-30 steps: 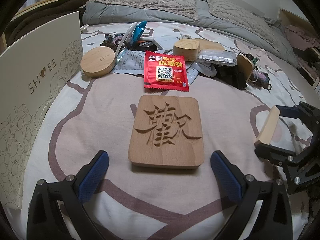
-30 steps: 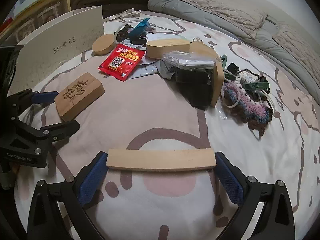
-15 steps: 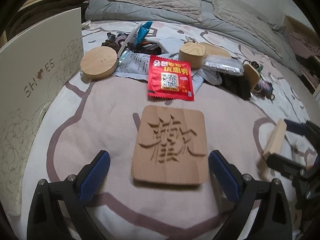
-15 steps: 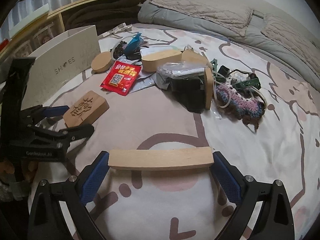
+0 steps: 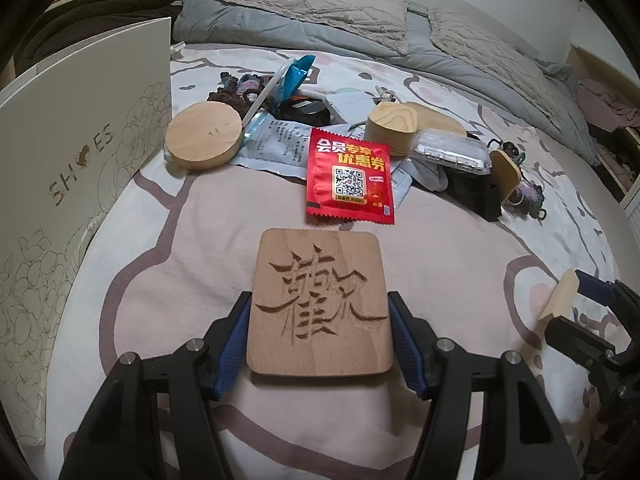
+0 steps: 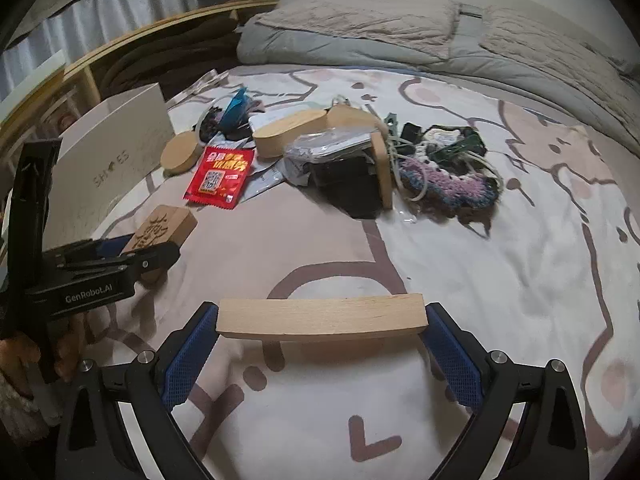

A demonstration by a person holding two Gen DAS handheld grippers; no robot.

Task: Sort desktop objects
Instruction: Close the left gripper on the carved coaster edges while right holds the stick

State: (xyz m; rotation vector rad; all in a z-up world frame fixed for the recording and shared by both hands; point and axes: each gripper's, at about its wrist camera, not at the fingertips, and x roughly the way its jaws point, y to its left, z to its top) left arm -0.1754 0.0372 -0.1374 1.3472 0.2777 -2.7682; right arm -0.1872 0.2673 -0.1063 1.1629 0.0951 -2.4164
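A square wooden coaster (image 5: 320, 300) carved with a character lies on the pink patterned bedspread. My left gripper (image 5: 319, 308) is closing around it, and its blue pads (image 5: 236, 332) touch the coaster's two side edges. My right gripper (image 6: 320, 316) is shut on a plain wooden coaster (image 6: 320, 316) held edge-on just above the bedspread. The right gripper (image 5: 588, 308) also shows at the right edge of the left wrist view. The left gripper (image 6: 136, 252) sits at the left of the right wrist view, held by a hand (image 6: 68, 352).
A white shoe box (image 5: 80, 184) stands at the left. Beyond the coaster lie a red sachet (image 5: 350, 178), a round wooden disc (image 5: 204, 136), an oval wooden box (image 5: 392, 128), plastic packets, a black item and crocheted pieces (image 6: 452, 188). A grey quilt (image 5: 320, 20) lies at the back.
The left gripper's jaws have come in from wide apart to touch the carved coaster's sides, and it has moved closer to it. The right gripper has rolled slightly with its plain coaster.
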